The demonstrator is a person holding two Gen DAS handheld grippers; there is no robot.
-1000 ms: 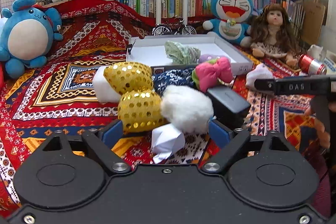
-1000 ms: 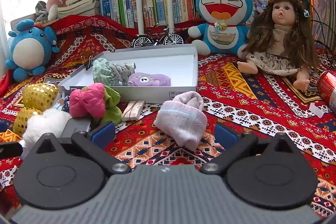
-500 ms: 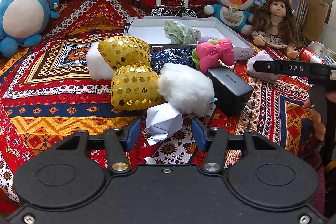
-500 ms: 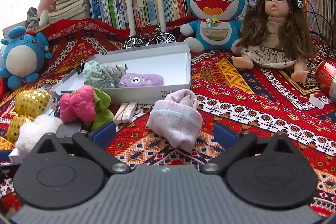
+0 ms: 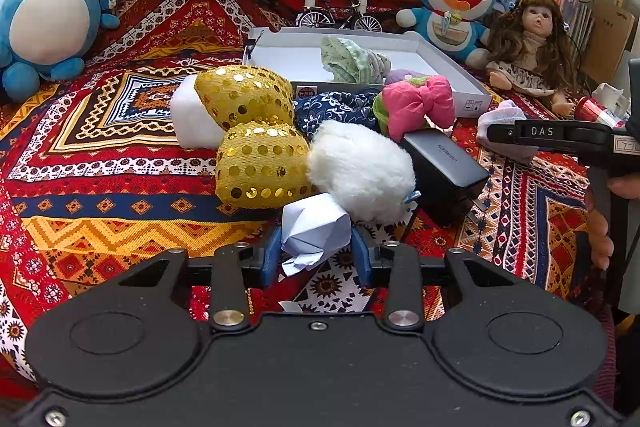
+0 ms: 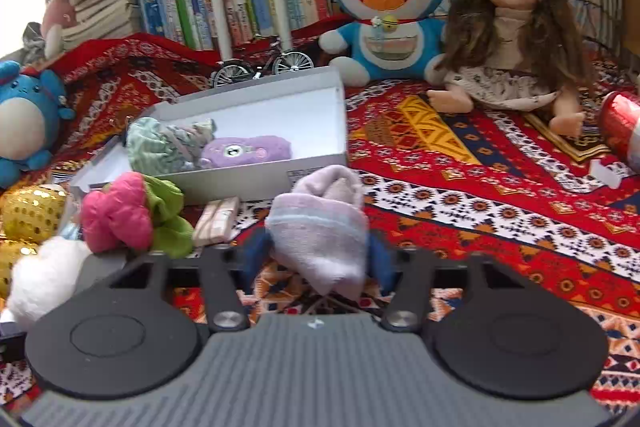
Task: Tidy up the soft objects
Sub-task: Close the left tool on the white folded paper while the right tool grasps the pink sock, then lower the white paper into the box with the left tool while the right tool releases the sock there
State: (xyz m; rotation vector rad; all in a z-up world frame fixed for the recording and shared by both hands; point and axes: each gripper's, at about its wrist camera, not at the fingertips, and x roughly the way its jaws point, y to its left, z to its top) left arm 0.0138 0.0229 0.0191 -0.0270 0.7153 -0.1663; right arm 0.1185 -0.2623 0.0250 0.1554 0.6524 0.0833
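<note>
The left gripper (image 5: 316, 255) has its blue jaws pressed against both sides of a crumpled white paper ball (image 5: 314, 229), which lies on the patterned cloth (image 5: 100, 187) just in front of the white fluffy ball (image 5: 360, 175) and the gold sequin cushion (image 5: 260, 167). The right gripper (image 6: 318, 267) pinches a pale pink sock (image 6: 320, 227) between its jaws, just in front of the white box (image 6: 260, 179). Inside the box lie a green cloth (image 6: 160, 147) and a purple plush (image 6: 244, 151).

A red patterned blanket (image 5: 120, 163) carries a white box (image 5: 472, 95) at centre, gold sequined cushions (image 5: 260, 167) near left, a black charger (image 5: 444, 163), and a doll (image 6: 508, 39) far right.
</note>
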